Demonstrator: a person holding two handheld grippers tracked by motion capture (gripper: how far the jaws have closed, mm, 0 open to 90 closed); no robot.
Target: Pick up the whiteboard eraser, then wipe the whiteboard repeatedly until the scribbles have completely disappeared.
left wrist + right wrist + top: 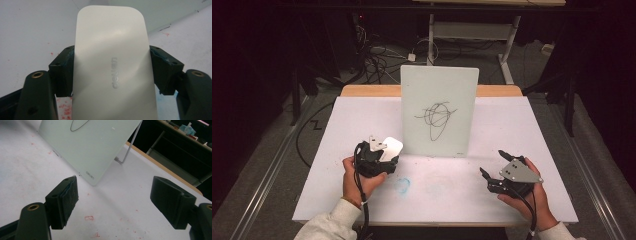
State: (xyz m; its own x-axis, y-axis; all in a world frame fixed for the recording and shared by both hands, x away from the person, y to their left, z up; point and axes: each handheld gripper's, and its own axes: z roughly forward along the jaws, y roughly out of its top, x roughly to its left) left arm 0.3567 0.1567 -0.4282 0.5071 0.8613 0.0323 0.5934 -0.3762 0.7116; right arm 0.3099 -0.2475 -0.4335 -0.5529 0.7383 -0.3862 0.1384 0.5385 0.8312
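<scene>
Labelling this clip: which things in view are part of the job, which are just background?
In the job:
white eraser, clamped in left gripper
scribbled whiteboard
right gripper, open

Just about:
table
floor cables
back desk frame

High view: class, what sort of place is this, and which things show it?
Probably a lab or workshop: a white table with a scribbled whiteboard, loose cables on the floor, and desk frames behind.
</scene>
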